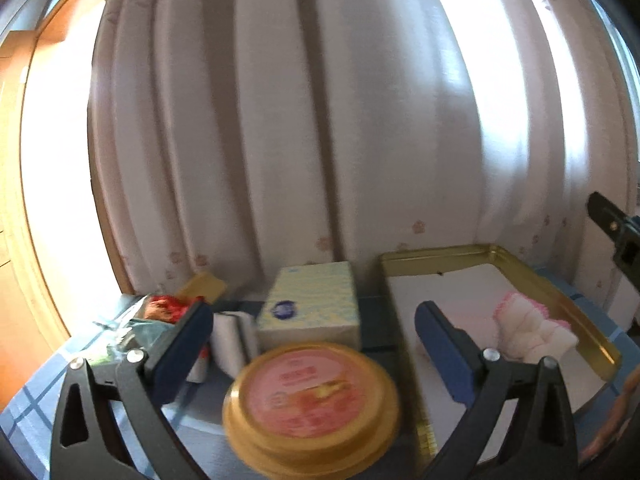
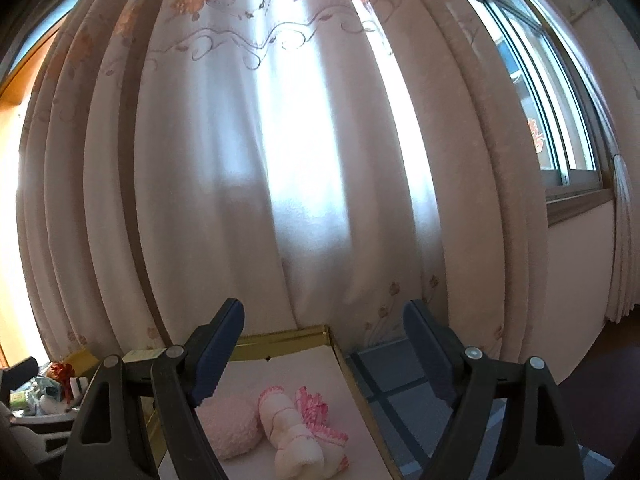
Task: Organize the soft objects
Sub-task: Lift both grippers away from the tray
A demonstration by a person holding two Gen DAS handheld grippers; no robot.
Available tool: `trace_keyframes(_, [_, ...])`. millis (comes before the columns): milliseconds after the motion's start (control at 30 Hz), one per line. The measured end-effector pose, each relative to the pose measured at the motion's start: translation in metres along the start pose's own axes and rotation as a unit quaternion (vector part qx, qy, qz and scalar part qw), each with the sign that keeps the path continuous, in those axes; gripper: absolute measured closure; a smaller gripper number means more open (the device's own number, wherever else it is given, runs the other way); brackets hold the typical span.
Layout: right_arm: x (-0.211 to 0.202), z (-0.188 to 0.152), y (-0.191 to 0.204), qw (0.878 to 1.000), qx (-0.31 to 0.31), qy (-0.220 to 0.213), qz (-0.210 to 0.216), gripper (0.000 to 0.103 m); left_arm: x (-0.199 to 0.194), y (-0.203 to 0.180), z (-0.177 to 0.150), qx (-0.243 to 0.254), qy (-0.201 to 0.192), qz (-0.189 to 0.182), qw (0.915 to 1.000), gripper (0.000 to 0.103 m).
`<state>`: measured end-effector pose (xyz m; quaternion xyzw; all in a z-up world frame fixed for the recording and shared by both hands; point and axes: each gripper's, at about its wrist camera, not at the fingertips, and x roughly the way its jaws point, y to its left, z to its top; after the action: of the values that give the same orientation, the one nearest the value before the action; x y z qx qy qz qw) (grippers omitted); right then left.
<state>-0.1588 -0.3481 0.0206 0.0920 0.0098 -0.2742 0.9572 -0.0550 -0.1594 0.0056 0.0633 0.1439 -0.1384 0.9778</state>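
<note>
A gold tin tray [image 1: 584,312] with a white liner lies at the right in the left wrist view. A rolled white and pink towel [image 1: 532,328] lies in it. In the right wrist view the tray's gold rim [image 2: 288,338] shows, with the rolled towel [image 2: 296,432] and a pink fluffy ball [image 2: 228,426] beside it. My left gripper [image 1: 312,328] is open and empty above a round gold and pink tin [image 1: 312,400]. My right gripper [image 2: 322,344] is open and empty above the tray; it also shows at the left wrist view's right edge [image 1: 616,228].
A pale tissue box [image 1: 312,304] stands behind the round tin, with a white roll [image 1: 232,336] to its left. A box of red and mixed items [image 1: 160,312] sits far left. A blue checked cloth [image 1: 32,404] covers the table. Curtains [image 1: 320,120] hang close behind.
</note>
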Motion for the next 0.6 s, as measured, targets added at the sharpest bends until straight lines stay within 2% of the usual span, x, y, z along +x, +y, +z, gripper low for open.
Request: trace_keyframes(600, [-0.023,-0.003,0.024,0.997,-0.053,-0.05,-0.03,0.019,-0.008,0.069,-0.006,-0.039,0.003,0.045,0.9982,0.001])
